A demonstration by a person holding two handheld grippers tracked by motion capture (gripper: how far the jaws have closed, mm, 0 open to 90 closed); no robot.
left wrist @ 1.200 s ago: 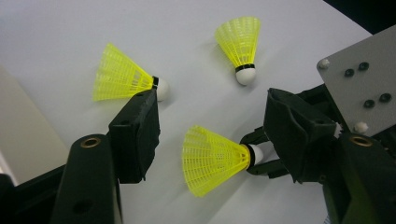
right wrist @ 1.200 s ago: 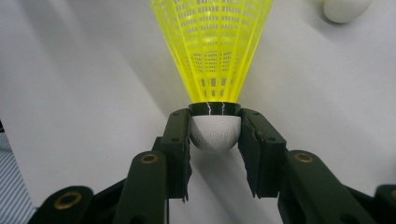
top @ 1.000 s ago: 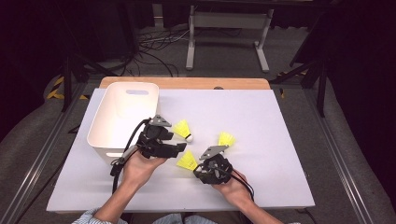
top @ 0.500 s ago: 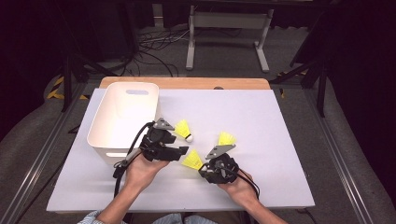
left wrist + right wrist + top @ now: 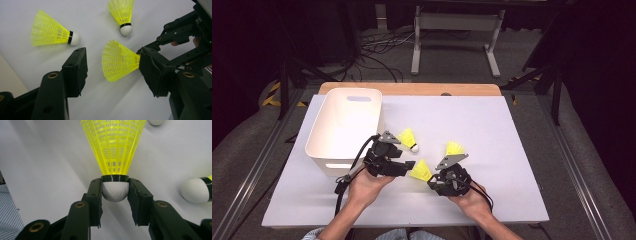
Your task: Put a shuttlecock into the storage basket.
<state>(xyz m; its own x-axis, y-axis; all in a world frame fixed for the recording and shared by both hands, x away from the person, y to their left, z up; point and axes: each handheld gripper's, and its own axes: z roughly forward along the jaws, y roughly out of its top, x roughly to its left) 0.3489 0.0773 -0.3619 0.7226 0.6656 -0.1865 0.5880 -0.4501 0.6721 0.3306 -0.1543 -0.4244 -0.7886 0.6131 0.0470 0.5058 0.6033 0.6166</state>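
Note:
Three yellow shuttlecocks with white corks are on or over the white table. My right gripper [image 5: 432,179] is shut on the cork [image 5: 115,191] of one shuttlecock [image 5: 421,170] and holds it with the skirt pointing left toward my left gripper [image 5: 404,161]. The left gripper's jaws are open. They have just been closing a little around that yellow skirt [image 5: 120,61], and the left pad [image 5: 76,67] still stands apart from it. A second shuttlecock [image 5: 408,137] lies just beyond the left gripper. The third shuttlecock [image 5: 454,148] lies beyond the right gripper.
A white plastic bin [image 5: 327,150] stands at the left of the table, close behind my left hand. The white table top [image 5: 492,125] stretches to the right and the back. A wooden edge [image 5: 412,89] runs along the far side.
My left gripper has shifted slightly toward me and toward the held shuttlecock. The right gripper and its shuttlecock have edged a little to the right. The two loose shuttlecocks lie as before.

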